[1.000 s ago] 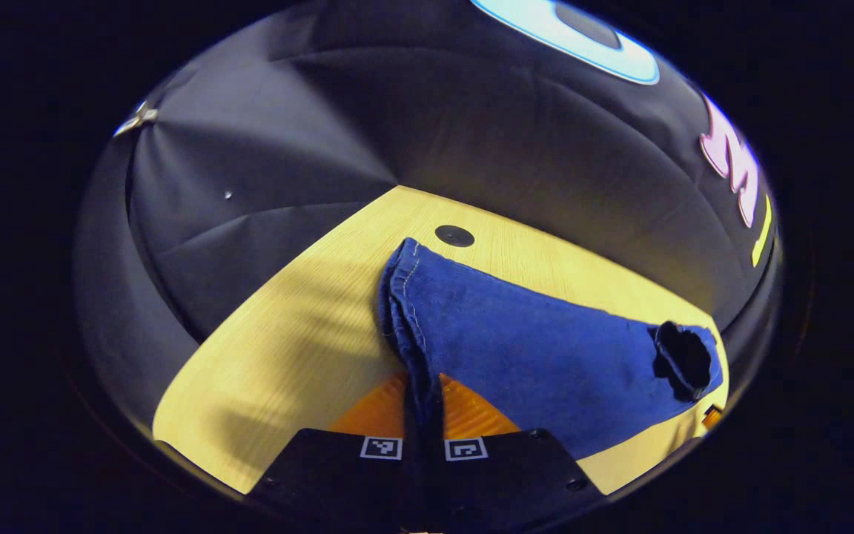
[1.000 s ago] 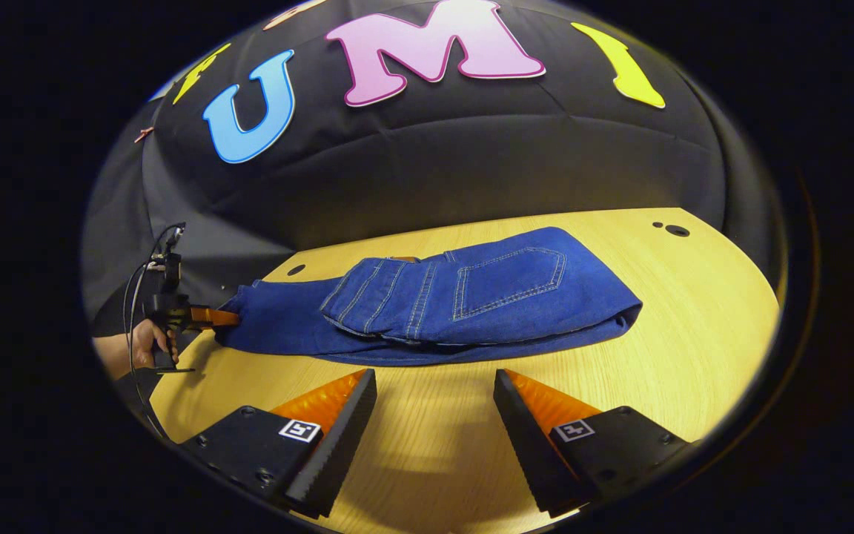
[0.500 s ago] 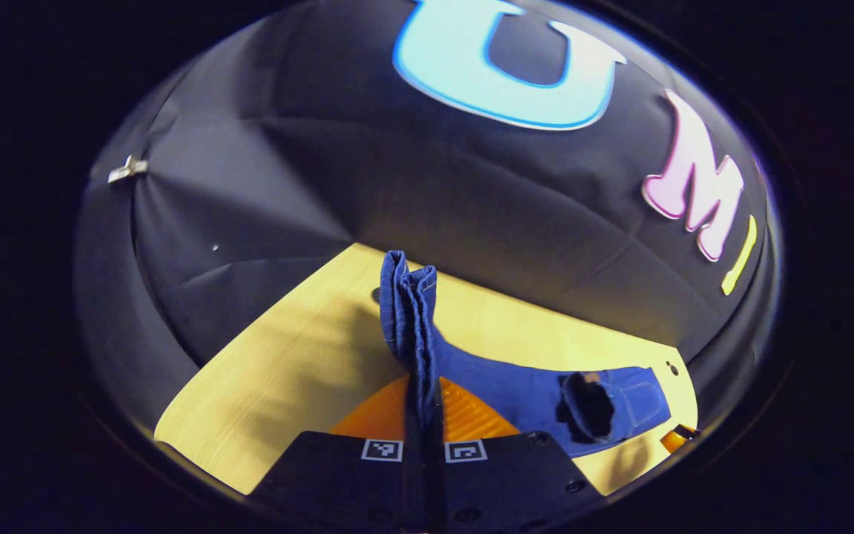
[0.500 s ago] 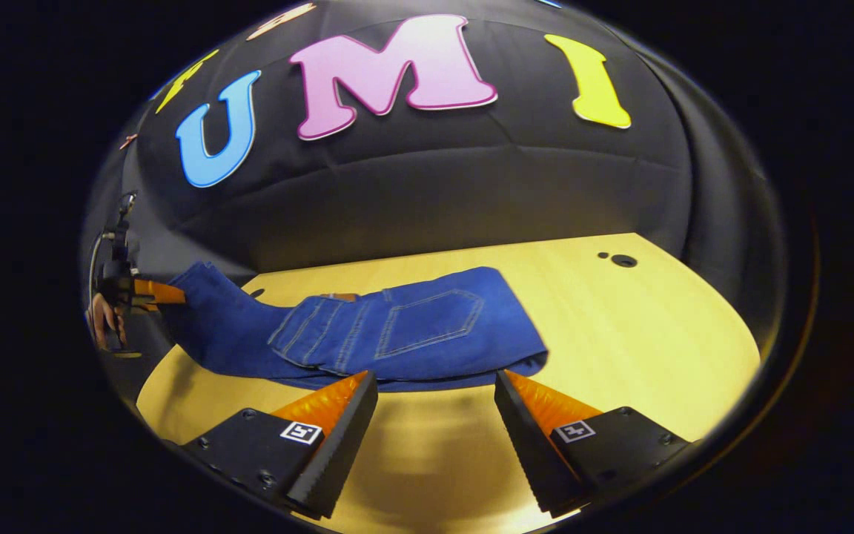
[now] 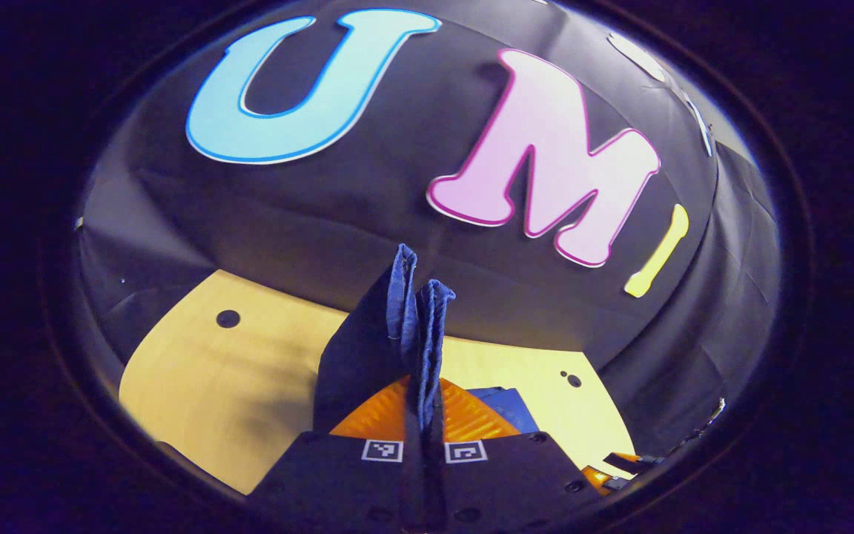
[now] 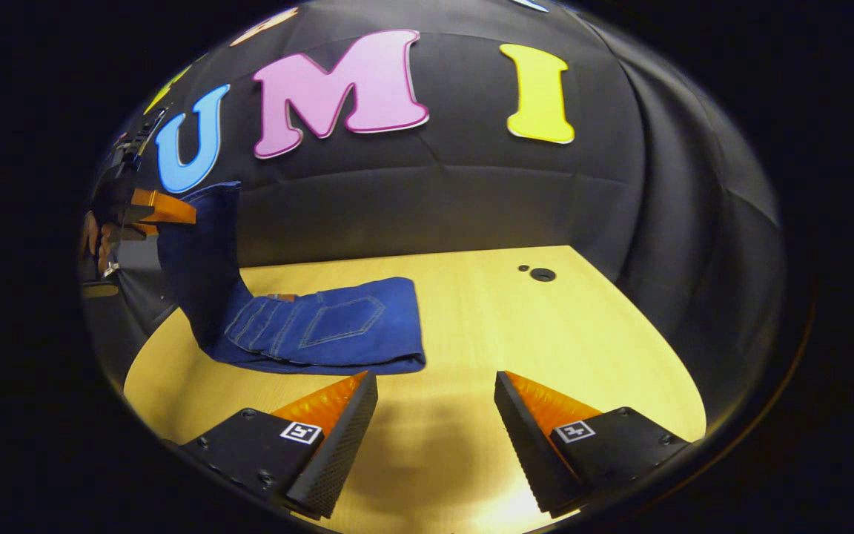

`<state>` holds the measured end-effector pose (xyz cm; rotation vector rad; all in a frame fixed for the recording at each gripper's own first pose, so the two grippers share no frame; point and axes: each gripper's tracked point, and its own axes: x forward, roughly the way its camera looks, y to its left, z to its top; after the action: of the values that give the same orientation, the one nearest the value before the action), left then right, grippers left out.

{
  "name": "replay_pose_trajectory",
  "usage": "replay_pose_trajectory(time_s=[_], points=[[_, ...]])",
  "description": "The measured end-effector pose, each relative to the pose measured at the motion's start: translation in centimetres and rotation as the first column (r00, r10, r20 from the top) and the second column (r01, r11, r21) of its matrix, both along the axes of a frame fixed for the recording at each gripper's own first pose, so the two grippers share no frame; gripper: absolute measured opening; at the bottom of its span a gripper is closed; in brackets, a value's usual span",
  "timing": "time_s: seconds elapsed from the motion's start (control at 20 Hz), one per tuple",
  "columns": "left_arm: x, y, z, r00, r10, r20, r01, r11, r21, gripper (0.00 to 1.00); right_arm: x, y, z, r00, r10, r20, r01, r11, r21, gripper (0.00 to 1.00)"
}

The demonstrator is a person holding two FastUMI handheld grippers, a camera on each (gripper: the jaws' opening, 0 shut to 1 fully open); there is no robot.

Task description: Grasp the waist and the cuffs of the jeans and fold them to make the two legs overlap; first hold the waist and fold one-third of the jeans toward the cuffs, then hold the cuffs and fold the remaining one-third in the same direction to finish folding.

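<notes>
Left tool: we have it clenched on the cuffs, both fingers pinching the doubled hem so the two legs lift as one.
Hand: we see it far left in the right gripper view, holding that tool high above the worktop.
Jeans: waist third lies folded on the worktop; the leg section rises steeply to the cuffs, in our judgement ready to swing over the folded part.
Right tool: released, fingers wide apart, hovering low just in front of the jeans, holding nothing.
</notes>
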<state>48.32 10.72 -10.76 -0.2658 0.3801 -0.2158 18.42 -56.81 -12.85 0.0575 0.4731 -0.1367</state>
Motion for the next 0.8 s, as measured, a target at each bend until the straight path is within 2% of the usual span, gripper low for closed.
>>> replay_pose_trajectory(time_s=[0.25, 0.45, 0.5, 0.6, 0.65, 0.7, 0.75, 0.8], points=[[1.2, -10.8, -6.0, 0.984, -0.132, -0.122, 0.135, 0.991, 0.012, 0.06, -1.2, -3.5, 1.0, 0.998, -0.058, 0.005, 0.058, 0.998, -0.005, 0.97], [2.2, -15.2, -14.5, 0.955, -0.166, -0.247, 0.201, 0.972, 0.120, 0.09, -2.5, -4.7, 0.5, 0.995, -0.099, -0.001, 0.099, 0.995, 0.013, 0.97], [2.4, -16.1, -15.7, 0.948, -0.181, -0.261, 0.219, 0.968, 0.125, 0.10, -3.1, -4.7, 0.1, 0.994, -0.108, -0.009, 0.108, 0.994, 0.023, 0.97], [2.4, -17.7, -17.1, 0.937, -0.215, -0.277, 0.243, 0.967, 0.072, 0.16, -4.0, -4.6, -0.5, 0.993, -0.117, -0.029, 0.118, 0.992, 0.034, 0.97], [2.4, -18.6, -17.4, 0.932, -0.238, -0.274, 0.256, 0.966, 0.030, 0.26, -5.1, -4.8, -0.6, 0.992, -0.120, -0.037, 0.122, 0.992, 0.033, 0.97], [2.1, -19.3, -17.5, 0.926, -0.263, -0.271, 0.268, 0.963, -0.019, 0.26, -5.0, -4.4, -0.8, 0.991, -0.128, -0.040, 0.130, 0.991, 0.034, 0.97], [1.3, -19.7, -16.8, 0.920, -0.288, -0.267, 0.280, 0.958, -0.066, 0.53, -5.2, -4.3, -0.8, 0.990, -0.133, -0.041, 0.134, 0.990, 0.036, 0.97], [0.8, -20.0, -16.1, 0.918, -0.303, -0.257, 0.286, 0.953, -0.100, 0.66, -5.4, -4.2, -0.6, 0.990, -0.137, -0.039, 0.138, 0.990, 0.039, 0.97]])
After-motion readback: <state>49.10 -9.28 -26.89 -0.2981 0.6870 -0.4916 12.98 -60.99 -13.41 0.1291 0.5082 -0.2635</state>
